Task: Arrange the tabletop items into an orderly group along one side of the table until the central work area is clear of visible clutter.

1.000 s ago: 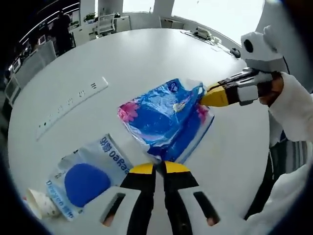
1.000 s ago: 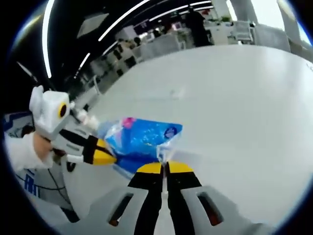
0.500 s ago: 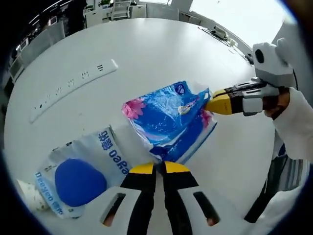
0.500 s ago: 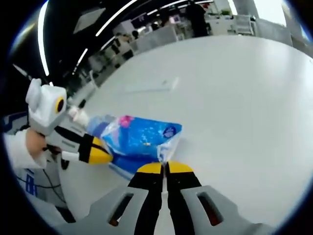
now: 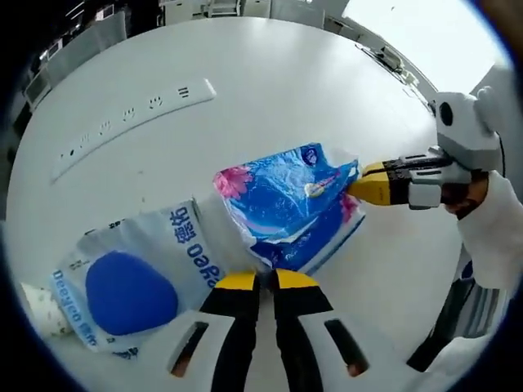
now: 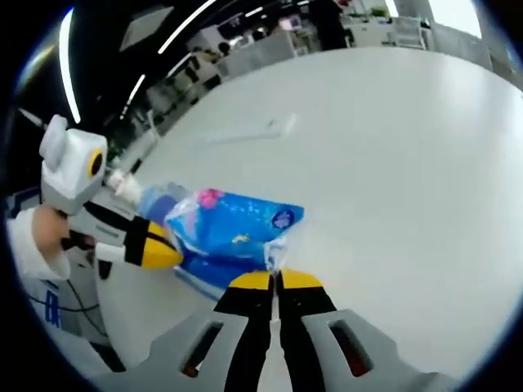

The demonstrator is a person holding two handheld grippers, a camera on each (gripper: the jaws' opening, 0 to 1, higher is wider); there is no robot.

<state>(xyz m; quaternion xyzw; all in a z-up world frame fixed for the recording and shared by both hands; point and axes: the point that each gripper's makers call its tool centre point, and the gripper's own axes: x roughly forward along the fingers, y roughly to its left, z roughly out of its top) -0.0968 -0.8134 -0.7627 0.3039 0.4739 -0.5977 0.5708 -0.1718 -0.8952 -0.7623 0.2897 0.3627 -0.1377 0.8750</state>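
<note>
A blue tissue pack [image 5: 286, 204] with pink flowers is held between the two grippers above the white table [image 5: 270, 73]. The left gripper [image 5: 260, 282] is seen with its yellow-tipped jaws pressed together on the pack's near edge, and the right gripper [image 6: 274, 280] is pinched shut on the plastic at the opposite end. Just beside the pack, a white bag with a blue disc [image 5: 135, 282] is laid flat on the table, possibly touching it. A paper cup [image 5: 37, 298] is glimpsed at that bag's far side. A white power strip [image 5: 135, 114] is set well apart, further across the table
</note>
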